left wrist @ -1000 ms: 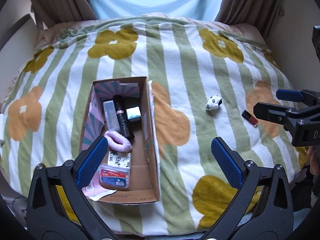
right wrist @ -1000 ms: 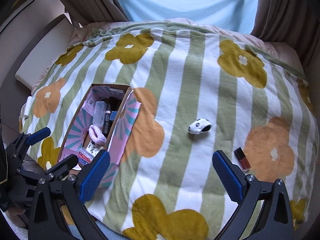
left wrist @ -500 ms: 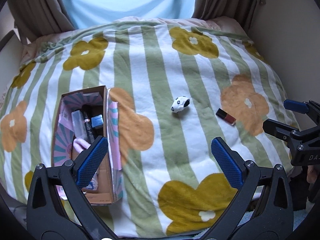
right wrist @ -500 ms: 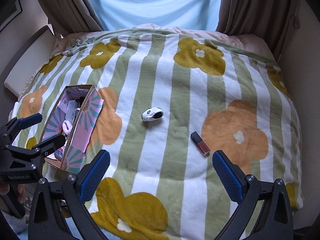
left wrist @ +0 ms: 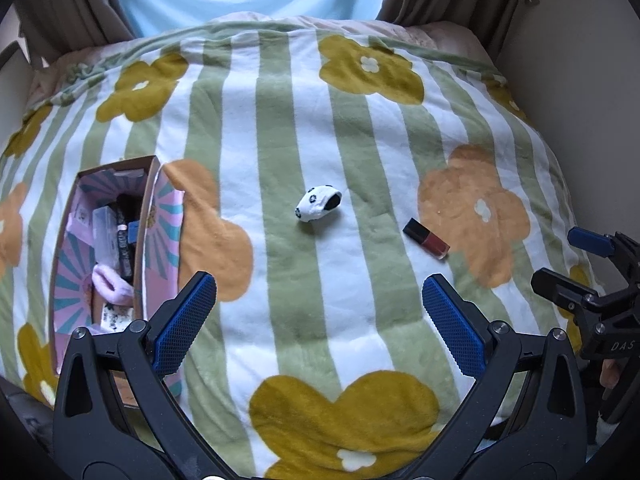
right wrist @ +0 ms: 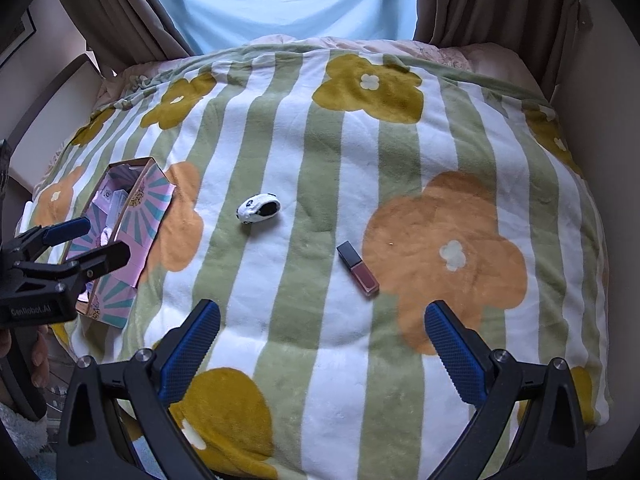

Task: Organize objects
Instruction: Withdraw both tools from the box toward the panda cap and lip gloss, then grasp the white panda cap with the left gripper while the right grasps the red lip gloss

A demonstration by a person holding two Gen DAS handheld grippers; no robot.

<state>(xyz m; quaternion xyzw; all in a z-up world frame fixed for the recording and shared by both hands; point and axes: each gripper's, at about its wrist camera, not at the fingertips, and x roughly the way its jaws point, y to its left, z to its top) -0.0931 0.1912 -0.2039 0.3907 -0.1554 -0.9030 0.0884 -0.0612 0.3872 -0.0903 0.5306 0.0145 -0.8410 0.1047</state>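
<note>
Lip gloss: a slim square-sided tube with black cap and dark red body [right wrist: 357, 268] is laid flat on the fleecy striped floral blanket [right wrist: 328, 152]; its long axis is slanted, cap towards the far left.
Panda toy: a small soft white-and-black lump [right wrist: 259, 208] is seen between tube and patterned cardboard box [right wrist: 138, 216].
Left gripper [left wrist: 320, 320]: held wide apart, nothing gripped.
Right gripper [right wrist: 322, 340]: likewise spread, nothing gripped.

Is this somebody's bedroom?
Most likely a bedroom. A soft flowered blanket covers what looks like a bed, curtains hang at the window behind it, and a cardboard box of small things sits on the blanket.
</note>
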